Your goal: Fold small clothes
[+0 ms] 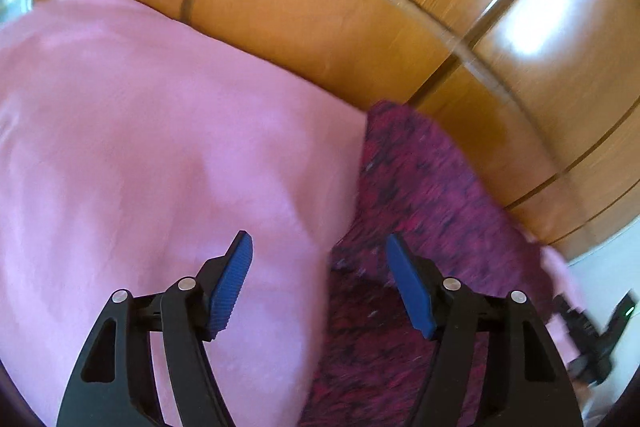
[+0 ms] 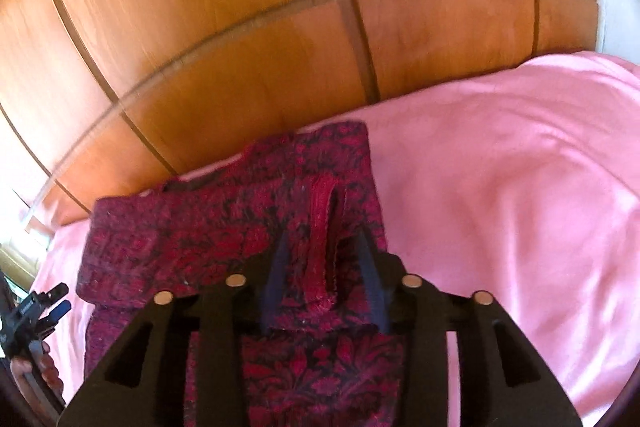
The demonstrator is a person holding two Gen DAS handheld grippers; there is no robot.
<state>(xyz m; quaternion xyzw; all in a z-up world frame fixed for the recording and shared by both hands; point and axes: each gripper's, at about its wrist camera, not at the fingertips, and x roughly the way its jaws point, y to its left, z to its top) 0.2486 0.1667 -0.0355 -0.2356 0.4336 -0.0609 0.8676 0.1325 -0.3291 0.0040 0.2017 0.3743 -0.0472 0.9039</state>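
Red-and-black patterned knit, a small garment (image 2: 240, 235), lies on the pink blanket (image 2: 500, 187) close to the blanket's far edge, where the wooden wardrobe doors (image 2: 200, 27) rise behind it. From my right camera I read it as already doubled over: an upper layer ends in a straight hem across the lower part, and a ribbed strip (image 2: 324, 227) stands up as a small ridge on top. My right gripper (image 2: 324, 279) sits over that ridge with its jaws partly apart, one pad on each side of it; I see no pinch, so I take it that the cloth lies loose between them, probably so the fold can rest where it was laid. My left gripper (image 1: 320, 283) hangs wide open and empty above the line where the garment (image 1: 420, 187) meets the blanket (image 1: 140, 147), pointing down at an angle, which I judge a ready position for pressing or taking the near edge. That view is smeared, so I can't tell how close the pads are to the fabric. At the left edge of the right view I can see the other gripper in a hand (image 2: 28, 367), well clear of the fold. I would guess another fold or some smoothing is still due.
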